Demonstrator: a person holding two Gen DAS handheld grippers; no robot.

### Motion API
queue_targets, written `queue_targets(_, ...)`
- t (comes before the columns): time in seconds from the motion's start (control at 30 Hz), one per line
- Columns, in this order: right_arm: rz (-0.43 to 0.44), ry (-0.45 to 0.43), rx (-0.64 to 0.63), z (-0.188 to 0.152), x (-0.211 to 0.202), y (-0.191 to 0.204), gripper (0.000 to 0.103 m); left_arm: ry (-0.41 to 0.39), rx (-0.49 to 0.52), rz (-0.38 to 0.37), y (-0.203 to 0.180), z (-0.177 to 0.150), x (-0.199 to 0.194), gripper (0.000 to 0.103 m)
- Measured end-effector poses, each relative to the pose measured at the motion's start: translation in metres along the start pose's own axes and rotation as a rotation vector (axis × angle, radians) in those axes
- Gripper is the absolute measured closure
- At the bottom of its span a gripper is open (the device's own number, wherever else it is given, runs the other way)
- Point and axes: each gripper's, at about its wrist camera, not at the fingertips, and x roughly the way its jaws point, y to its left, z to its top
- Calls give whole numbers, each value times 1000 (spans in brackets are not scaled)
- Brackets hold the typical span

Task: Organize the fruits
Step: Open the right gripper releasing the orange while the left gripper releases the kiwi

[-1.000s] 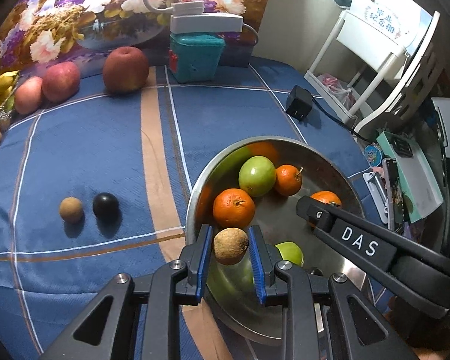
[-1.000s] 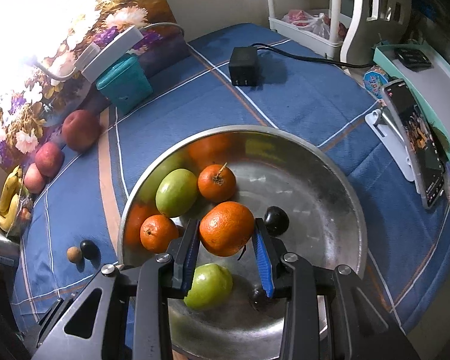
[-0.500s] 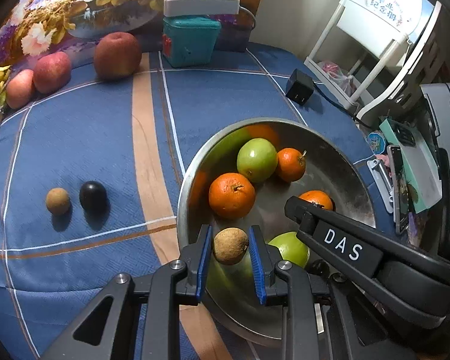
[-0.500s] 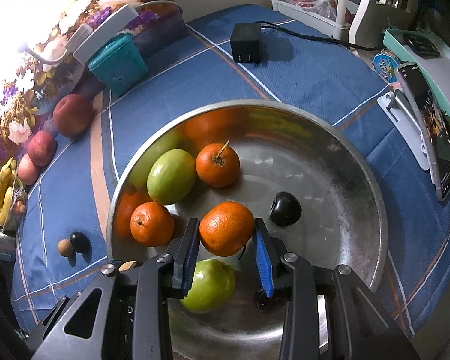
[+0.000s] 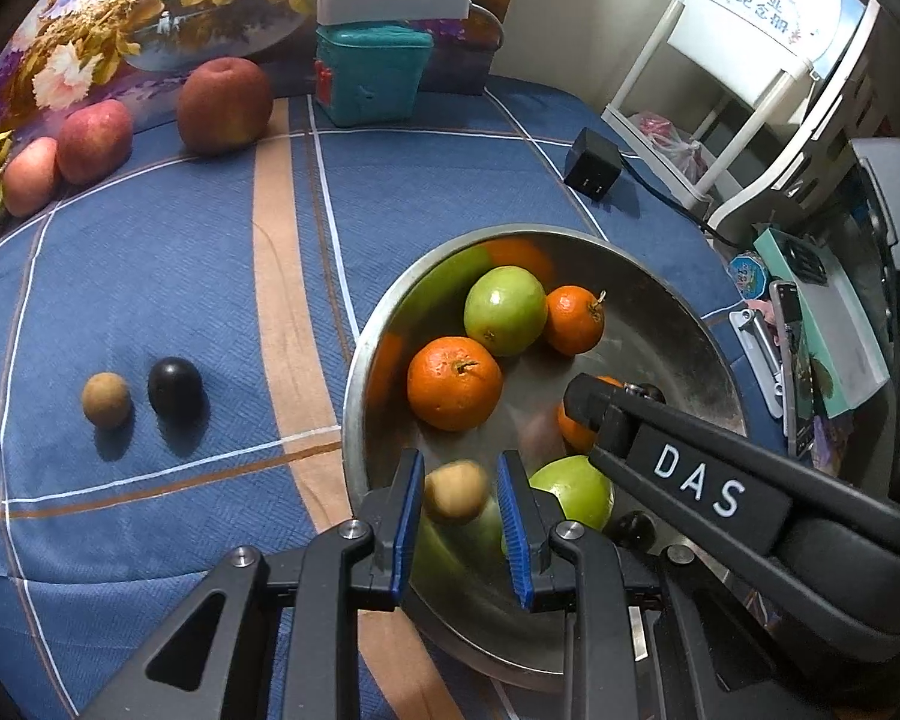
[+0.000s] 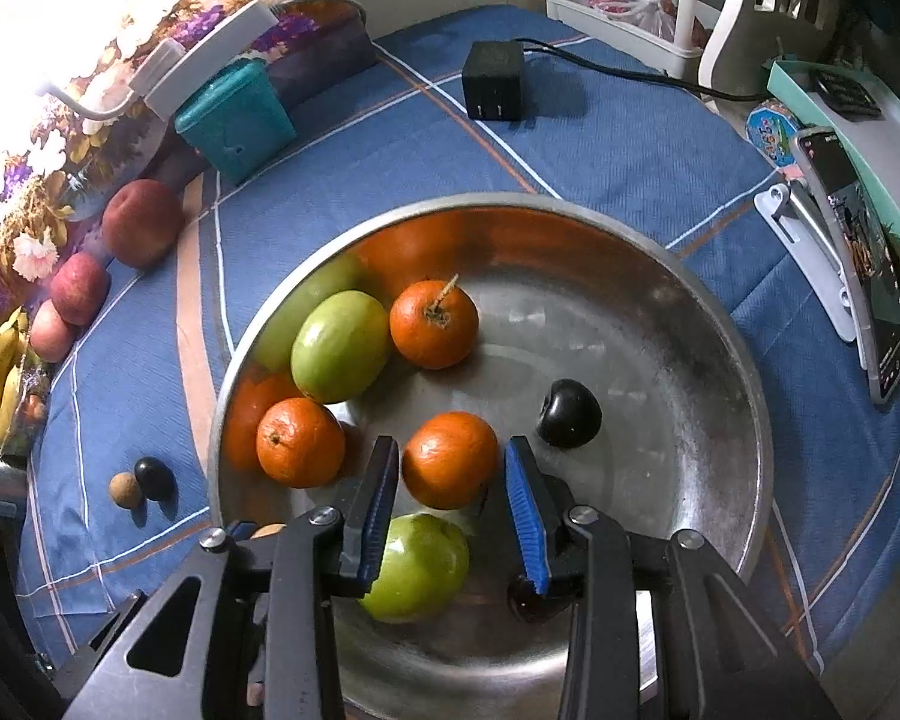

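- Two grippers point down into a steel bowl (image 6: 570,201) on a blue cloth (image 5: 150,276); both are at the drop-off step of gathering fruit into the bowl, as I judge it.
- Right gripper (image 6: 451,450): its jaws have just been opening. An orange (image 6: 450,462) lies between the blue pads, with a thin gap on each side, so it looks let go and resting on the bowl floor.
- Left gripper (image 5: 459,468): clenched on a small brown fruit (image 5: 456,492) just inside the bowl's near rim. The fruit is blurred, so the grip may be loosening; I cannot be sure.
- Around the orange: a green fruit (image 6: 420,564) just below it, a dark fruit (image 6: 570,414) to its right, and two more oranges and another green fruit towards the far left wall.
- Outside the bowl, a second brown fruit (image 5: 106,401) and a black one (image 5: 175,387) sit side by side on the cloth, well apart from both grippers.
- Next move: the right gripper should lift straight up so that its pads do not roll the orange; the left should open fully over the bowl, then go for the pair on the cloth.
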Motion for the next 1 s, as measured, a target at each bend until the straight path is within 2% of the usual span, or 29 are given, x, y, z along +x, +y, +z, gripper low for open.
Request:
queue_targets(0.37, 1, -33, -4, 3, -14, 0, 62, -9, -14, 16, 5, 1, -8, 73)
queue_targets(0.73, -4, -40, -7, 4, -20, 1, 62, -40, -128, 38, 35, 7, -27, 73)
queue_targets(0.87, -7, -43, -16, 4, -21, 3, 62, -63, -188, 76, 52, 9, -38, 73)
queue_targets(1.0, -7, -46, -34, 2, -24, 9, 62, -76, -256, 146, 69, 8, -45, 73)
